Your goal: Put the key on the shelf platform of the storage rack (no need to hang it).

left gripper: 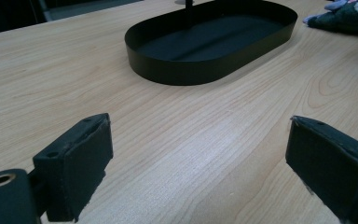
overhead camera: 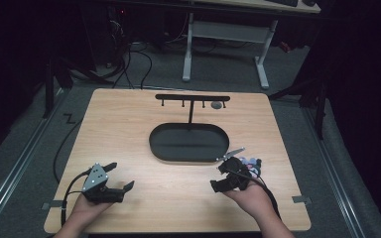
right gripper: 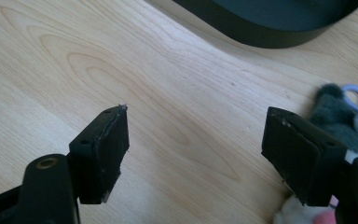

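Plush toy beside right gripper, oval black tray beyond

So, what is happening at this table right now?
A person holds a gripper in each hand over a wooden table. The left gripper and the right gripper are both open and hold nothing. A black oval tray with a hook stand sits in the middle. A small soft toy lies beside the right gripper, not yet gripped.
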